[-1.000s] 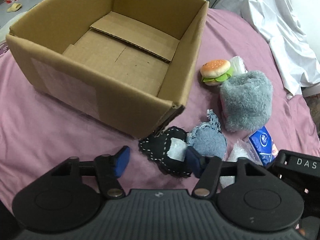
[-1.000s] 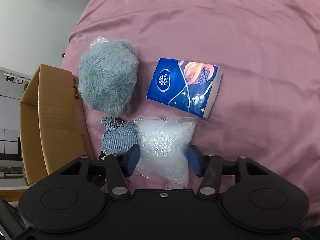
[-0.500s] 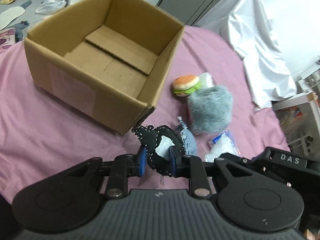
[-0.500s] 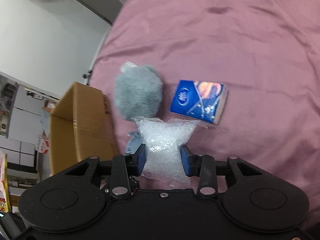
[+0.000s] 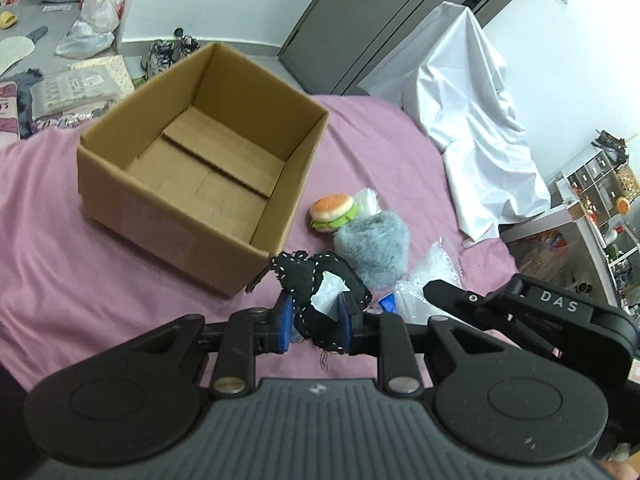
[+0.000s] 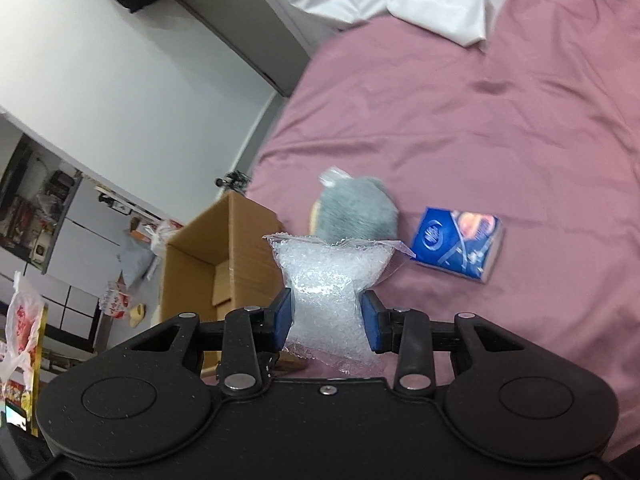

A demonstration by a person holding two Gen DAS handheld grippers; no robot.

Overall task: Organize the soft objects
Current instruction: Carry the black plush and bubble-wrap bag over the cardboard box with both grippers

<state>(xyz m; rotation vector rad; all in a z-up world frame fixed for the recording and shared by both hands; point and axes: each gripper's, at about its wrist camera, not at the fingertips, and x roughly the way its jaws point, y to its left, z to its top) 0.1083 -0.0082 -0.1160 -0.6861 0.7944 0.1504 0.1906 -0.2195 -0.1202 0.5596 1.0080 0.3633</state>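
Note:
My left gripper (image 5: pixel 314 322) is shut on a black stitched fabric pouch (image 5: pixel 320 280) and holds it above the pink bedsheet, just right of the near corner of the open cardboard box (image 5: pixel 192 208). My right gripper (image 6: pixel 326 320) is shut on a clear bag of white beads (image 6: pixel 330 276), lifted off the bed. A grey fluffy plush (image 5: pixel 374 246) (image 6: pixel 356 210), a toy hamburger (image 5: pixel 332 212) and a blue tissue pack (image 6: pixel 458 242) lie on the sheet beside the box (image 6: pixel 208 256).
A white cloth (image 5: pixel 472 120) drapes over something at the bed's far right. Bags and clutter (image 5: pixel 80 40) lie on the floor beyond the box. A shelf unit (image 5: pixel 600 200) stands at the right. The right gripper body (image 5: pixel 540 320) shows close beside my left.
Both grippers closed on their objects and rose: the left took the black pouch off the bed, the right lifted the bead bag. Both views now look from higher up.

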